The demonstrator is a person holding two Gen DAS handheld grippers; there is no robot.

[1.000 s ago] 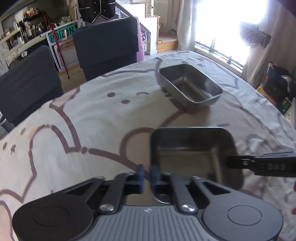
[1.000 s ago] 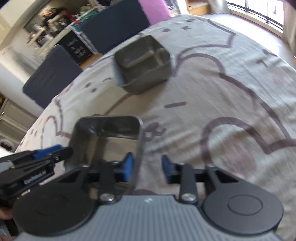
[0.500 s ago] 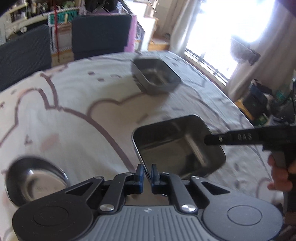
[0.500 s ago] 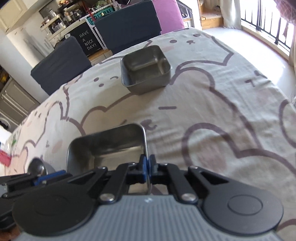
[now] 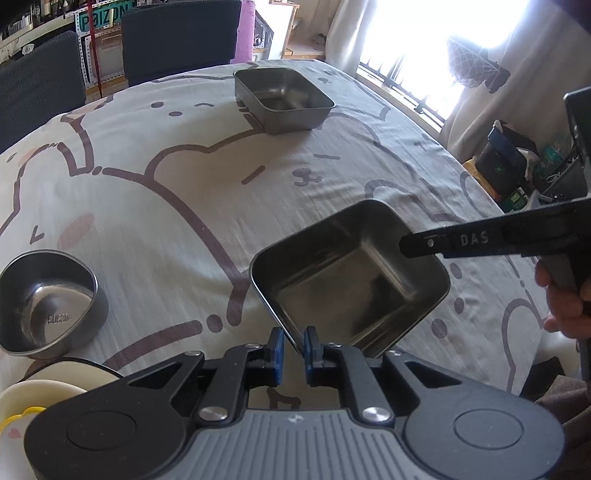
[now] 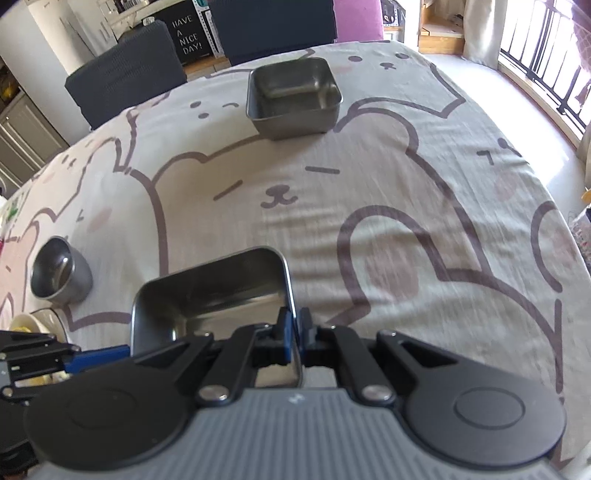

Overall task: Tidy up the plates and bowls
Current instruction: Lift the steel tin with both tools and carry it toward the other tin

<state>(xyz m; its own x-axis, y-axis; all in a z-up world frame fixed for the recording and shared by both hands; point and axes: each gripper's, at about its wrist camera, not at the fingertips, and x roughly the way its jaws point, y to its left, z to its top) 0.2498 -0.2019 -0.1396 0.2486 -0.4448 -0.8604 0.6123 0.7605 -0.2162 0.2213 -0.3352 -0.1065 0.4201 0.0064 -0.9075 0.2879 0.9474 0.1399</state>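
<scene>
Tablecloth point(image 5: 177, 221) pale grey-beige, printed with brown outlined cartoon bears, pink cheek blotches, small brown dots and dashes. Near tray point(image 5: 351, 280) dark shiny steel, mirror-like inside. Far tray point(image 5: 284, 99) same dull grey steel. Round bowl point(image 5: 48, 306) silver-grey metal, lettering stamped on its floor. Left gripper point(image 5: 294, 345) black arms, blue pads, grey ribbed body; right gripper point(image 6: 294, 334) the same, with white "DAS" on its black finger in the left view. Plate point(image 5: 44, 387) cream with a yellow bit. Chairs point(image 5: 181, 33) dark navy-grey. Sign point(image 6: 186, 35) black with white letters. Curtain point(image 5: 476, 99) off-white.
</scene>
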